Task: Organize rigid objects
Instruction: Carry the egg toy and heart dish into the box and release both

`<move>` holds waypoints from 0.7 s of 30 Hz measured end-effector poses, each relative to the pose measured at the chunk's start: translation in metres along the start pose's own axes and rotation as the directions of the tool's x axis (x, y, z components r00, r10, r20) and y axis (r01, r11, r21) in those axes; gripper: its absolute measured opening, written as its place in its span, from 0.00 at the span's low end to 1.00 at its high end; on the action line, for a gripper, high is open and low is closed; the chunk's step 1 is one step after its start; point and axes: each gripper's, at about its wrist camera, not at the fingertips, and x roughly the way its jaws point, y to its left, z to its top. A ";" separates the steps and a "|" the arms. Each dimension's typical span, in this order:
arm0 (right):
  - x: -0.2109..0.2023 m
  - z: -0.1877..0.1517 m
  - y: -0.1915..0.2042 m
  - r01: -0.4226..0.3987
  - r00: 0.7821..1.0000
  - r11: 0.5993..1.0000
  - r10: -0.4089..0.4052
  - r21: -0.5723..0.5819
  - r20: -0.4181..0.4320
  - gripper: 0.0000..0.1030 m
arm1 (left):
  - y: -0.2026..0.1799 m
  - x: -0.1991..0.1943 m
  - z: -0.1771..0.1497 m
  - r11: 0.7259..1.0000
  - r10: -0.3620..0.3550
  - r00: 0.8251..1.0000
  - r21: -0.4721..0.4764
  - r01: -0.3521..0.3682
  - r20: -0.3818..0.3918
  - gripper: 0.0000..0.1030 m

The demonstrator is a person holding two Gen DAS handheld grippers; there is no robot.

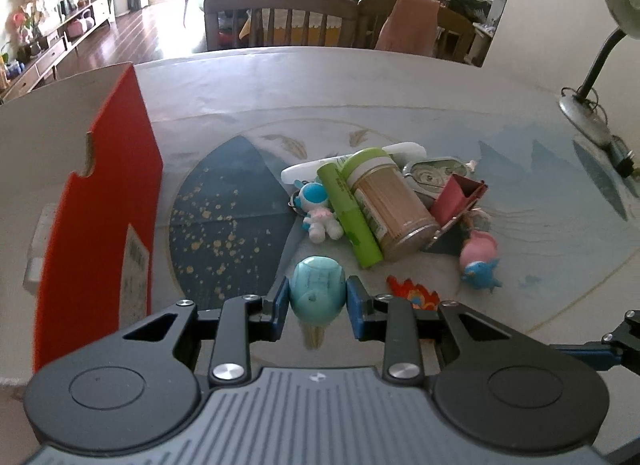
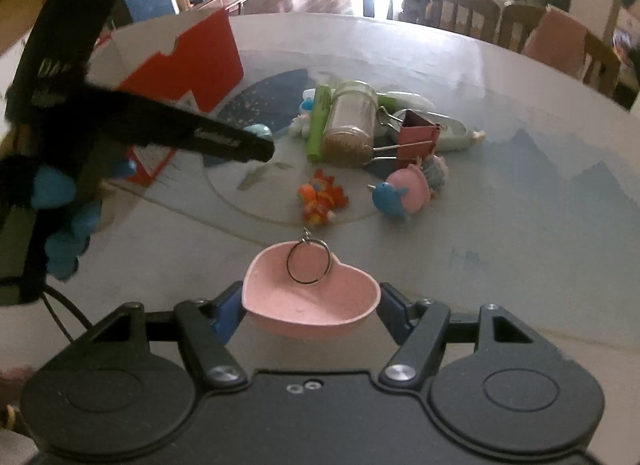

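Observation:
My left gripper [image 1: 317,292] is shut on a turquoise egg-shaped toy [image 1: 317,289], held just above the table. My right gripper [image 2: 310,307] is shut on a pink heart-shaped dish [image 2: 310,305], its blue pads pressing both sides; a metal key ring [image 2: 308,262] rests over the dish's rim. Beyond lies a pile: a toothpick jar [image 1: 390,209] [image 2: 352,125], a green tube [image 1: 350,217] [image 2: 318,121], a white-blue astronaut figure [image 1: 318,207], a red binder clip [image 1: 460,201] [image 2: 416,137], a pink-and-blue bird toy [image 1: 478,261] [image 2: 400,193] and an orange figure [image 1: 412,291] [image 2: 322,197].
A red and white cardboard box [image 1: 100,201] [image 2: 184,65] stands open at the left. A desk lamp [image 1: 592,77] stands at the far right of the round table [image 1: 240,105]. Chairs [image 1: 280,21] line the far edge. The left gripper's dark body [image 2: 160,125] crosses the right wrist view.

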 end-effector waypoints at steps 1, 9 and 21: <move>-0.004 0.001 0.000 -0.001 1.000 1.000 0.001 0.008 0.000 0.67 | 0.001 -0.005 -0.001 1.000 -0.005 1.000 -0.003 0.005 0.004 0.29; -0.035 0.009 0.007 -0.007 0.998 1.000 0.005 0.021 0.062 0.67 | 0.006 -0.038 -0.002 0.999 -0.044 0.998 -0.022 0.045 0.035 0.29; -0.035 0.020 0.019 0.033 0.999 0.999 -0.034 0.026 0.030 0.67 | 0.026 -0.068 -0.004 0.996 -0.070 0.995 -0.044 0.074 0.077 0.29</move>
